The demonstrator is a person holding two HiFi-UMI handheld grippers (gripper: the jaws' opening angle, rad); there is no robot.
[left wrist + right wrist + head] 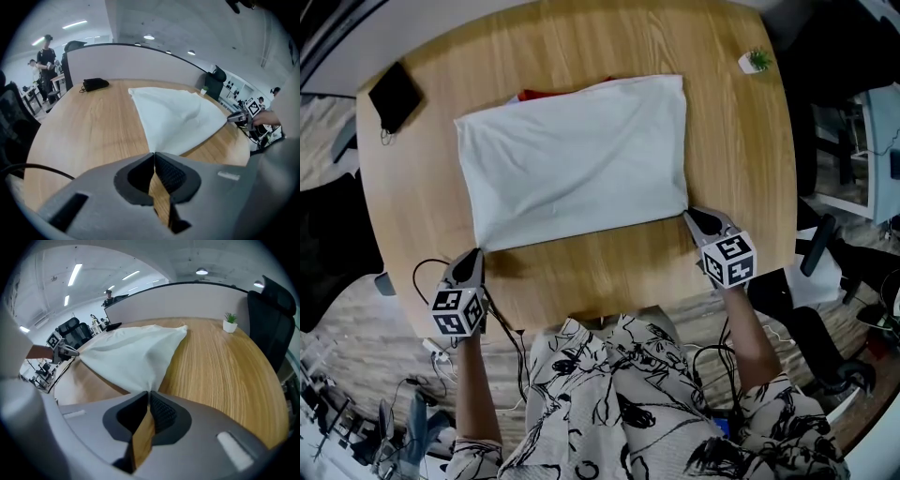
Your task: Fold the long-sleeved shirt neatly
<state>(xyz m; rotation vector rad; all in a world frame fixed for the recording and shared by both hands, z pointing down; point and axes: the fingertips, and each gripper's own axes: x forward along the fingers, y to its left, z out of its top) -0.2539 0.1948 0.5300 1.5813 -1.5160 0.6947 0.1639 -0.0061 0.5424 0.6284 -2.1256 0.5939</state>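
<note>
Round wooden table (609,272), seen from above. One white long-sleeved shirt (577,164), folded to a rough rectangle, lying flat across the upper middle of the frame, its long lower edge facing the person. Left gripper (477,253) at the lower left of the frame, tips at the shirt's lower left corner; in the left gripper view its jaws are closed, tips (153,153) meeting on the very point of the white cloth (178,117). Right gripper (688,215) at the right of the frame, at the shirt's lower right corner; in the right gripper view its jaws are likewise closed, tips (148,392) pinching the corner of the cloth (133,357). One red item (546,93), mostly hidden, showing just above the shirt's upper edge. One black pouch (396,97) at the table's upper left rim, well apart from the shirt. One small potted plant (757,61) in a white pot near the upper right rim.
</note>
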